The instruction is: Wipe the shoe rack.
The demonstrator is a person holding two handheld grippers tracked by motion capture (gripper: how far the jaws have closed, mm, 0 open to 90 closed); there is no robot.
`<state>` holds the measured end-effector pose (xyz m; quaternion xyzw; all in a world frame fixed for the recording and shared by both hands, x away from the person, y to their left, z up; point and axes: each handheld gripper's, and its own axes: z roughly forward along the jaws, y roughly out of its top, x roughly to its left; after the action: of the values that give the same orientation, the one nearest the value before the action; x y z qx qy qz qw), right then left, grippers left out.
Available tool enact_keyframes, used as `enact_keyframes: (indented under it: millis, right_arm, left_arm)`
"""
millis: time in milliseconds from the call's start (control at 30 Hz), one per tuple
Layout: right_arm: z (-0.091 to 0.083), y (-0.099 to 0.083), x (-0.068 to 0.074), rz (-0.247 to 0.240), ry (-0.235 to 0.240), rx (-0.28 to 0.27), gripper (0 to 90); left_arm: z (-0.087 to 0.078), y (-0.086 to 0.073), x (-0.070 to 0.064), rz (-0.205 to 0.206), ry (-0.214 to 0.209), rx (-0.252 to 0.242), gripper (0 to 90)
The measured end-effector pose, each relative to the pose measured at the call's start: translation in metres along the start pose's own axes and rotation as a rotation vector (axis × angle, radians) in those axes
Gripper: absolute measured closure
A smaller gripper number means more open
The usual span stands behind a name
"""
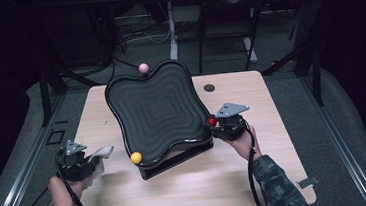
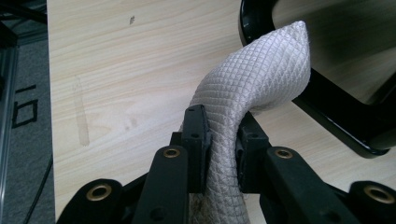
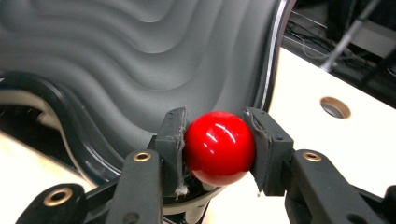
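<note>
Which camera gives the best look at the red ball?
The right gripper view: the red ball sits large and sharp, clamped between the right tool's jaws. The high view shows it as a small dot at the tray's edge.

Lower end of my white cloth (image 2: 243, 121) cut off by the bottom edge behind my left gripper (image 2: 223, 140), red ball's (image 3: 218, 147) underside hidden between my right gripper (image 3: 219, 149) pads, black tray (image 3: 140, 60) running past the frame top, its base in shadow.
</note>
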<state>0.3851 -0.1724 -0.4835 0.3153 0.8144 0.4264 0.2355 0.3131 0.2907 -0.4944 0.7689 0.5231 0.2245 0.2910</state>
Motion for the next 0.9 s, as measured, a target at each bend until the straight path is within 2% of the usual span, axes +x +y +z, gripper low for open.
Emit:
enact_keyframes:
  millis: [33,67,100,133,233,300,500,567,600,633,667,700,733,800,833,900]
  right_arm:
    - [0.000,0.000,0.000,0.000,0.000,0.000,60.0]
    - [-0.001,-0.002,-0.005,0.033,-0.025,0.003,59.7]
    - [-0.001,-0.002,-0.005,0.033,-0.025,0.003,59.7]
    - [-0.001,-0.003,-0.009,0.067,-0.052,0.006,59.8]
    - [-0.002,-0.003,-0.012,0.074,-0.070,0.014,60.1]
    - [-0.004,-0.004,-0.017,0.085,-0.099,0.015,60.3]
    - [-0.005,-0.008,-0.027,0.086,-0.092,0.008,60.3]
    - [-0.004,-0.008,-0.029,0.084,-0.075,0.000,60.0]
    - [-0.001,-0.005,-0.027,0.112,-0.120,0.024,57.5]
    - [-0.001,-0.005,-0.027,0.112,-0.120,0.024,57.5]
    - [0.002,-0.005,-0.026,0.132,-0.136,0.037,51.7]
    - [0.005,-0.005,-0.026,0.145,-0.138,0.043,49.9]
    - [0.008,-0.004,-0.024,0.142,-0.151,0.045,52.8]
    - [0.011,-0.002,-0.020,0.116,-0.212,0.037,59.8]
    - [0.011,-0.002,-0.019,0.103,-0.223,0.035,59.9]
    - [0.011,-0.002,-0.020,0.105,-0.218,0.033,60.0]
  left_arm:
    - [0.000,0.000,0.000,0.000,0.000,0.000,76.5]
    - [0.000,0.000,-0.001,0.000,-0.002,-0.003,76.3]
    - [-0.001,0.001,-0.001,0.003,-0.001,-0.005,76.3]
    - [-0.001,0.001,-0.002,0.004,0.000,-0.009,75.9]
    - [-0.002,0.003,-0.003,0.007,-0.003,-0.017,75.7]
    - [-0.004,0.004,-0.004,0.007,-0.006,-0.021,77.3]
    - [-0.008,0.011,-0.010,-0.012,-0.020,-0.067,79.9]
    - [-0.009,0.014,-0.012,-0.012,-0.015,-0.078,80.0]
    - [-0.008,0.017,-0.013,-0.010,-0.017,-0.081,80.0]
    - [-0.008,0.018,-0.014,-0.005,-0.016,-0.082,80.0]
    - [-0.007,0.019,-0.015,-0.002,-0.015,-0.082,79.9]
    - [-0.006,0.020,-0.016,0.001,-0.013,-0.077,79.8]
    - [-0.005,0.021,-0.017,0.004,-0.015,-0.077,79.7]
    - [-0.005,0.023,-0.018,0.015,-0.017,-0.076,79.5]
    - [-0.005,0.024,-0.019,0.015,-0.017,-0.075,79.3]
    - [-0.006,0.027,-0.019,0.016,-0.016,-0.078,79.3]
